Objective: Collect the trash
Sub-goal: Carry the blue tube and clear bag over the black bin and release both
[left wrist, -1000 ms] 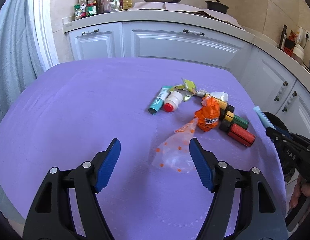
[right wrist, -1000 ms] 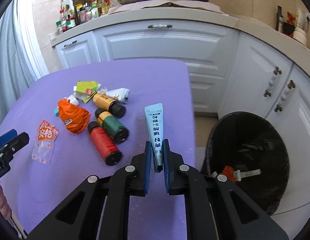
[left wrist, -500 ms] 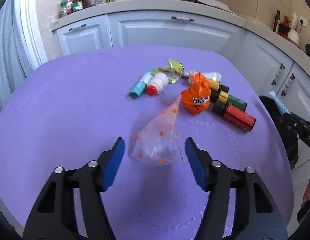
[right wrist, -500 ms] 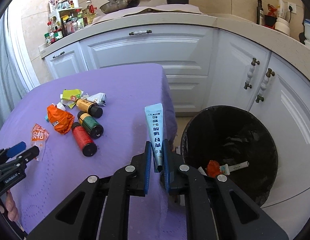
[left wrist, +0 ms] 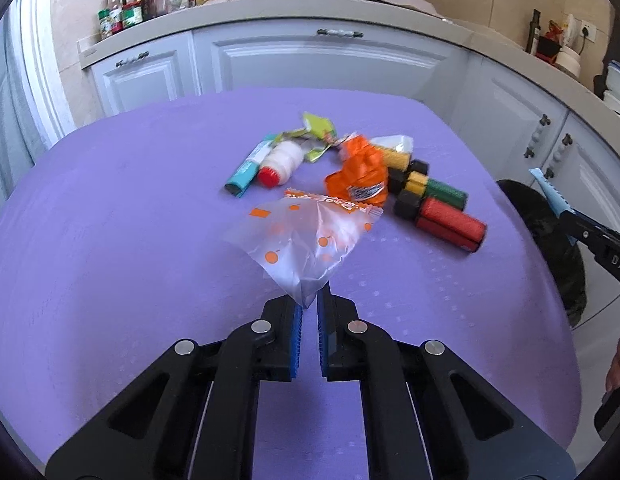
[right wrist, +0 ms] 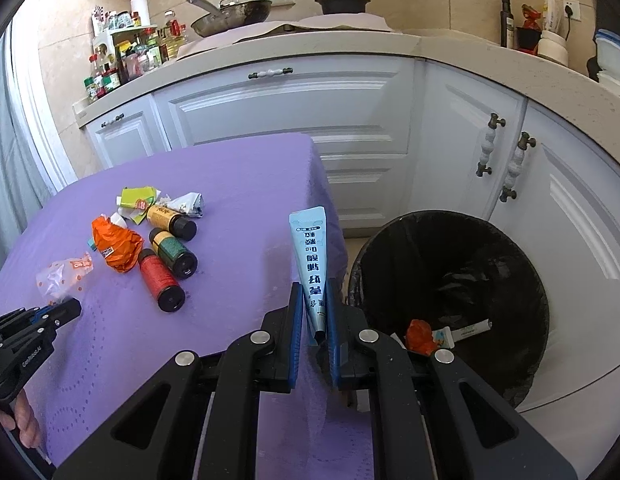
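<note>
My left gripper (left wrist: 309,307) is shut on the corner of a clear plastic bag with orange dots (left wrist: 305,240), over the purple table (left wrist: 109,220). The bag also shows in the right wrist view (right wrist: 63,276). My right gripper (right wrist: 313,312) is shut on a light blue tube (right wrist: 312,264) at the table's right edge, beside the black trash bin (right wrist: 450,272). On the table lie an orange wrapper (left wrist: 360,178), a red bottle (left wrist: 446,220), a green bottle (left wrist: 434,192), a yellow bottle (left wrist: 398,158), a white bottle with red cap (left wrist: 279,162) and a teal tube (left wrist: 247,170).
The bin holds an orange wrapper (right wrist: 420,336) and a tube (right wrist: 466,330). White cabinets (right wrist: 289,112) run behind the table and to the right. The counter carries spice jars (right wrist: 121,60), a pan (right wrist: 233,12) and a pot (right wrist: 342,2).
My left gripper has closed on the dotted bag, which was lying between its open fingers. My right gripper has carried the blue tube further right toward the bin.
</note>
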Available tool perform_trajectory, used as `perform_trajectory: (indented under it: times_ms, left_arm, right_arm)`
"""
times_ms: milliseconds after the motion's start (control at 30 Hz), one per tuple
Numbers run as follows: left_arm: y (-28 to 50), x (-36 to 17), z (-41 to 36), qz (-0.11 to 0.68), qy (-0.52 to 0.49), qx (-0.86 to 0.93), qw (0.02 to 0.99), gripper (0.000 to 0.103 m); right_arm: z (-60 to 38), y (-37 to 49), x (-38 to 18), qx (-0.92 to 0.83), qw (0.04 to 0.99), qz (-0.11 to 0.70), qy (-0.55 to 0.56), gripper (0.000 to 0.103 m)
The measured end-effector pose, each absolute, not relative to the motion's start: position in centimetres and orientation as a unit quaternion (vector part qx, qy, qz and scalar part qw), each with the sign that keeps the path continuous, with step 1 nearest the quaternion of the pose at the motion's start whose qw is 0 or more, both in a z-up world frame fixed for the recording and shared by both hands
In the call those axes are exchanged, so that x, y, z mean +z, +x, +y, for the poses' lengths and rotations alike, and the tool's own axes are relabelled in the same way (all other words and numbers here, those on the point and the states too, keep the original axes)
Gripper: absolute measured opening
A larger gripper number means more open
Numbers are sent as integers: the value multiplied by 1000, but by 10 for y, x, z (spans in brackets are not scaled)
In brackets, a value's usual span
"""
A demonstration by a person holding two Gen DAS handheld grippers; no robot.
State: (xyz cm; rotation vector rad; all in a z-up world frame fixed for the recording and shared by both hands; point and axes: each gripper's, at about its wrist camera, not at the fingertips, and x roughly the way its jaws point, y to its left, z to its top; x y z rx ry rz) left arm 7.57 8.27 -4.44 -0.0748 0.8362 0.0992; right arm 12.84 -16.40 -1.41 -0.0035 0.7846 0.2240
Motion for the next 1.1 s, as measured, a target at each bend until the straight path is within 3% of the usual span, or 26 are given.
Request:
perform_trajectory:
  times_ms: [633,1100]
  left_arm:
    - [113,-2,-26,354,-3,-73,933,7]
    - [174,-26,-131,377,38,-129,916,7]
  right_arm:
    - [-224,124,1,38,936,348,31,12]
    - [-291,133,-7,-34,941,332,55,12]
